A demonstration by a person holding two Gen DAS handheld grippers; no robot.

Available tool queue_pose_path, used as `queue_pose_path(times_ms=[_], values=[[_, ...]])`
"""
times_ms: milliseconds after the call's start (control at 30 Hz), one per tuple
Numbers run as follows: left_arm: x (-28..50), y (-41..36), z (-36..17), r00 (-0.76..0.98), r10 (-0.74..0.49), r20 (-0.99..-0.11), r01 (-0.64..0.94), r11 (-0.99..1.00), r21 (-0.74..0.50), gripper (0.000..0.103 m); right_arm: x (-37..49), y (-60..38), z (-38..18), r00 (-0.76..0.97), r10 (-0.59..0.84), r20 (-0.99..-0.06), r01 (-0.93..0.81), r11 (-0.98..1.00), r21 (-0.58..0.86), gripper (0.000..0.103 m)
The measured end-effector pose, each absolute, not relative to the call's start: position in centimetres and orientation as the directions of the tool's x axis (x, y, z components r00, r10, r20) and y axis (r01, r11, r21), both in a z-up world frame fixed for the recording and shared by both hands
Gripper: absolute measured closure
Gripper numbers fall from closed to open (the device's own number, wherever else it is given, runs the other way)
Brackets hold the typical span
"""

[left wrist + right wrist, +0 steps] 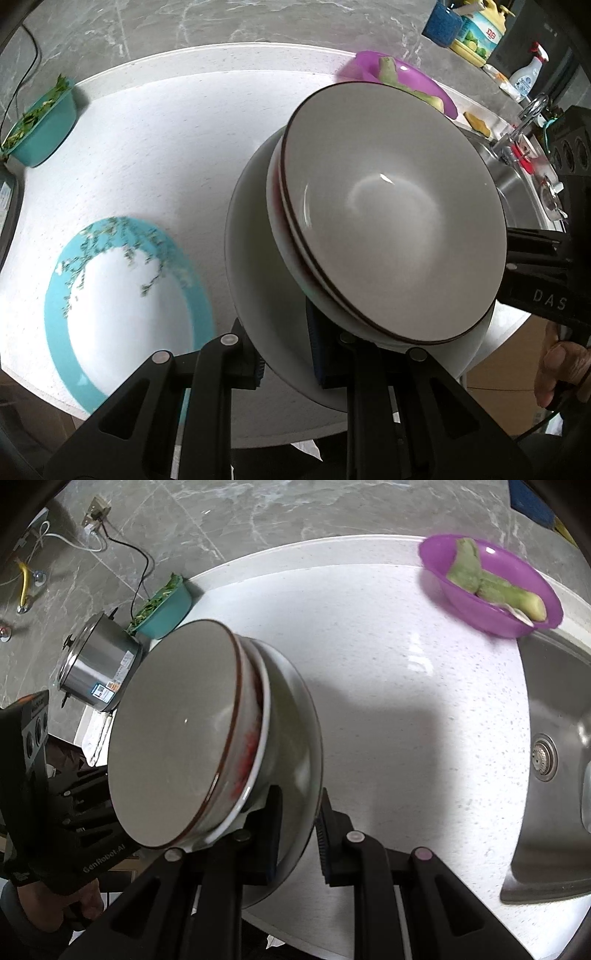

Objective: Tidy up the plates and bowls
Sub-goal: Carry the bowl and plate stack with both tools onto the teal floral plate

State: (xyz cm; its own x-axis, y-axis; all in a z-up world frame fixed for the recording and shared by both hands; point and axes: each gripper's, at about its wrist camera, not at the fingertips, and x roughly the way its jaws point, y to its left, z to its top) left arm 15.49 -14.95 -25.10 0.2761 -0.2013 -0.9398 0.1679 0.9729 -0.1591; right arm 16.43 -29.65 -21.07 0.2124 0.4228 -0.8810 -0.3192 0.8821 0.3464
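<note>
Left gripper (286, 363) clamped on near rim of large white plate (251, 236), one pad above, one beneath. Right gripper (297, 832) pinched on opposite rim of same plate (295, 716), fingers either side of the edge. Plate carried tilted above white speckled countertop (155, 147), not resting on it. Stacked on plate: brown-rimmed grey bowl (391, 206) on top, nested in a second brown-rimmed bowl, then a white dish with red smears (251, 753) just under that. Whole stack leaning, held between both grippers. Below and to left in left wrist view, teal-rimmed plate with leaf pattern (125, 306) flat on counter, well apart from stack. Teal container of greens (40, 125) at far left counter edge; steel pot (96, 664) just beside it in right wrist view. Purple bowl with pale green vegetable pieces (491, 587) at far side, near steel sink (554, 738). Faucet (524, 118), spray bottle (528, 72) and detergent bottle (480, 33) beyond sink.
</note>
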Motion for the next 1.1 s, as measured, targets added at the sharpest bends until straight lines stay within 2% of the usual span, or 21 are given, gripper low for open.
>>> queue_pose_path(times_ms=[767, 1100], values=[[13.1, 4.6, -24.6, 0.260, -0.179, -0.949, 0.114, 0.981, -0.154, 0.086, 15.7, -13.7, -21.4, 0.161, 0.441, -0.883, -0.373, 0.855, 0.359, 0.083], [11.6, 8.1, -27.1, 0.222, -0.183, -0.958, 0.114, 0.980, -0.161, 0.086, 15.0, -10.7, -24.1, 0.118, 0.425, -0.897, -0.353, 0.863, 0.362, 0.083]])
